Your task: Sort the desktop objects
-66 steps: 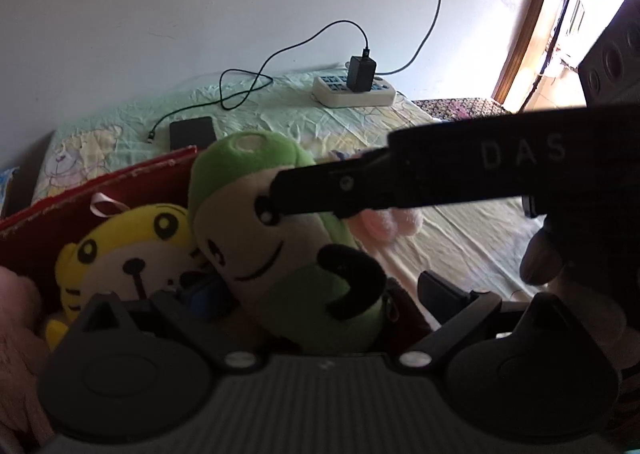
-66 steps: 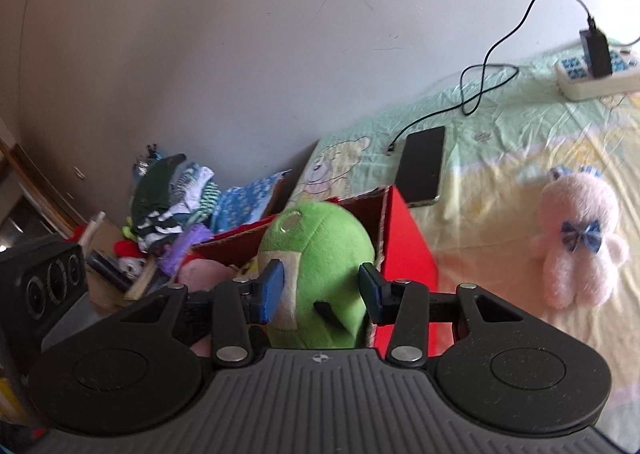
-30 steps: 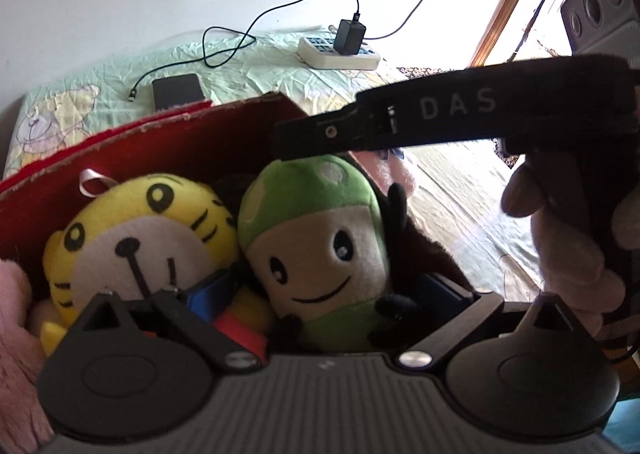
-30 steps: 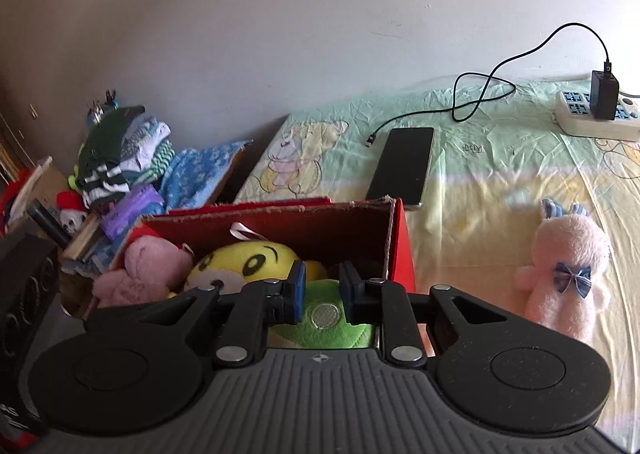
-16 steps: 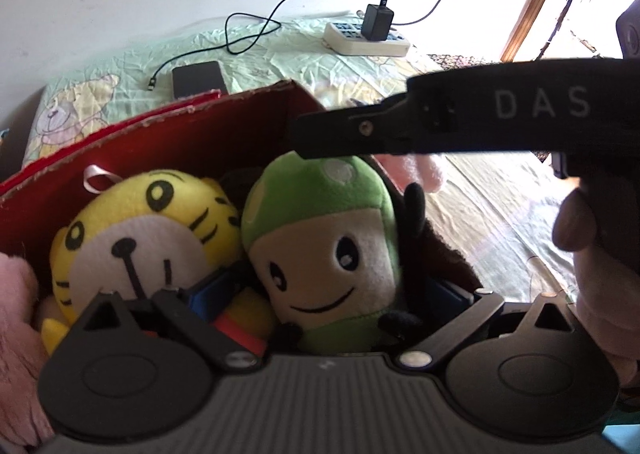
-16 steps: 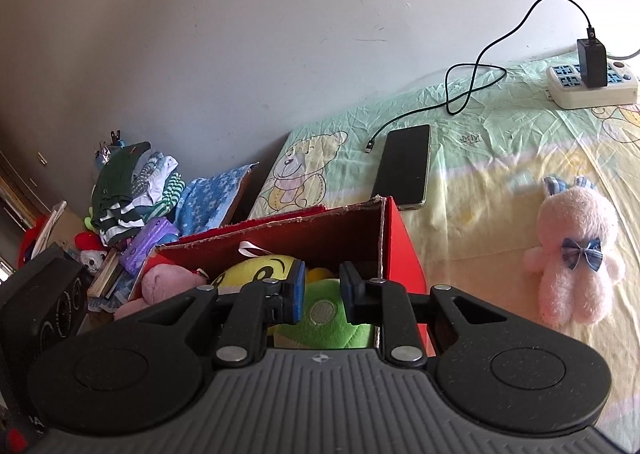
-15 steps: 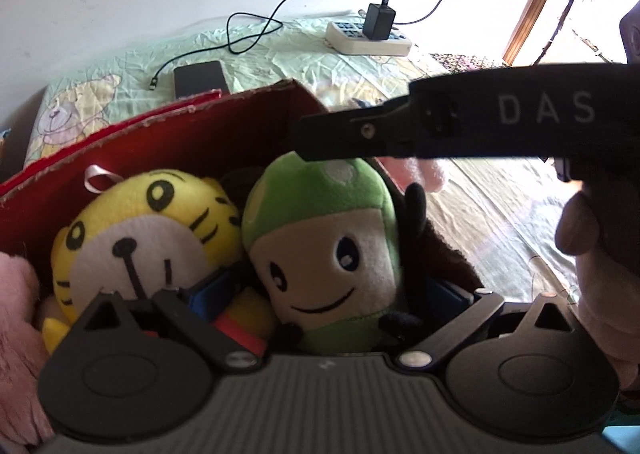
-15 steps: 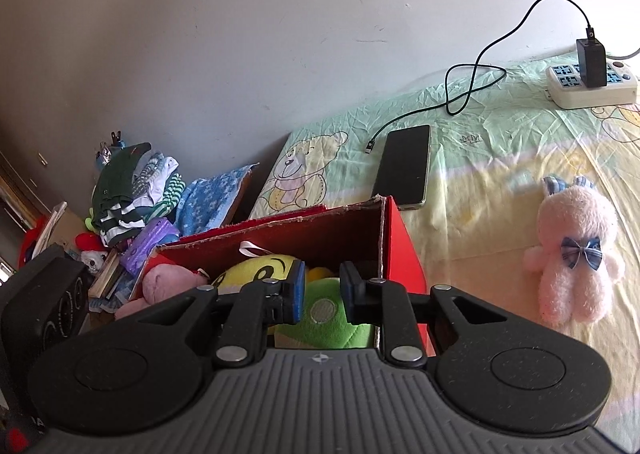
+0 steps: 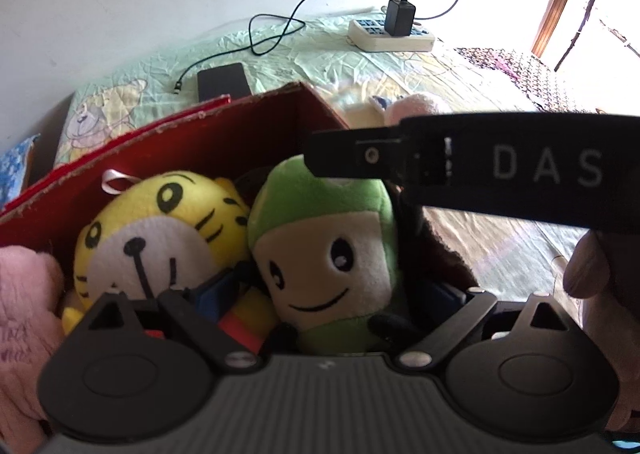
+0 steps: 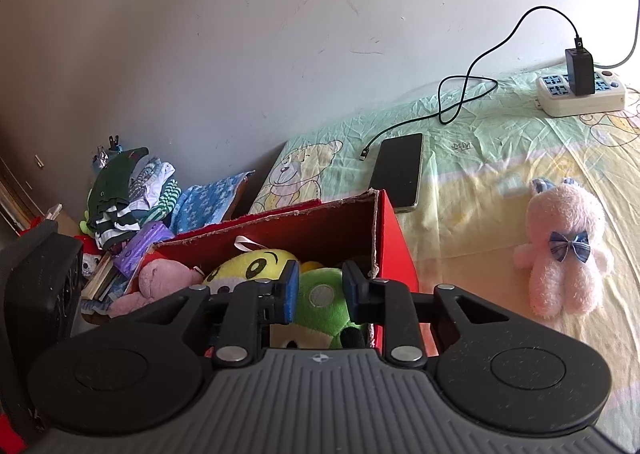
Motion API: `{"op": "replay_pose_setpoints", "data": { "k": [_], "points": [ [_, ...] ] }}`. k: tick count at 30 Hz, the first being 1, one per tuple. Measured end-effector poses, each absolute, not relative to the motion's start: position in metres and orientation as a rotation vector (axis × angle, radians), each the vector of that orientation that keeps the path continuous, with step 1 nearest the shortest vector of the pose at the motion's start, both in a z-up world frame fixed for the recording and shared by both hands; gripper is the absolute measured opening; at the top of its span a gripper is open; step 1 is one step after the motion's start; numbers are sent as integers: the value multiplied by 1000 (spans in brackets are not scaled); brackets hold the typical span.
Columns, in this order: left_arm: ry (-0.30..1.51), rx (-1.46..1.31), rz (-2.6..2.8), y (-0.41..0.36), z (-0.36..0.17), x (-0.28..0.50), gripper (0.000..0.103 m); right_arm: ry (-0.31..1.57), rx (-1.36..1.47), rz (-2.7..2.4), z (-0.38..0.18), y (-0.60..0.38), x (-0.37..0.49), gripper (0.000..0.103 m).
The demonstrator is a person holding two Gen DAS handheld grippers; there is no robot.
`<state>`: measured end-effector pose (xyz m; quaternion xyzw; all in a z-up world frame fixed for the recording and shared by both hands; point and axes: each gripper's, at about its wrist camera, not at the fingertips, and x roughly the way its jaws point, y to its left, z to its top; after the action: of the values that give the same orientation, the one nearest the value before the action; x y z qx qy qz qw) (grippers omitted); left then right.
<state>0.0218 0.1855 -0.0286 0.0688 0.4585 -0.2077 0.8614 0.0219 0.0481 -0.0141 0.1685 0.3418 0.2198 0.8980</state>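
Observation:
A green plush (image 9: 324, 250) with a cream smiling face sits upright in the red cardboard box (image 9: 240, 134), beside a yellow tiger plush (image 9: 160, 230) and a pink plush (image 9: 24, 294). My left gripper (image 9: 328, 292) straddles the green plush. Its jaws are wide and closing, and the blue pads are apart from the toy. My right gripper (image 10: 320, 290) hovers over the green plush's head (image 10: 320, 306). Its jaws are narrow and opening, gripping nothing. From the left wrist, the right gripper's finger (image 9: 360, 154) reaches in just above the head.
A pink bunny plush with a blue bow (image 10: 560, 254) lies on the bedsheet right of the box (image 10: 396, 254). Behind are a black phone (image 10: 400, 170), a cable and a power strip (image 10: 580, 94). Clothes are piled at the far left (image 10: 128, 190). A person's hand (image 9: 592, 266) holds the right unit.
The green plush, held above the box two seconds ago, has come down into it beside the tiger. The right gripper's pads have since spread a little, off the head.

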Motion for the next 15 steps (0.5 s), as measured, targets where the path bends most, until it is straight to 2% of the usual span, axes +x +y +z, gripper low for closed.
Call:
{"op": "replay_pose_setpoints", "data": {
  "k": [15],
  "points": [
    [971, 127, -364, 189, -27, 7, 97, 699, 348, 488, -12, 52, 3, 29]
  ]
}}
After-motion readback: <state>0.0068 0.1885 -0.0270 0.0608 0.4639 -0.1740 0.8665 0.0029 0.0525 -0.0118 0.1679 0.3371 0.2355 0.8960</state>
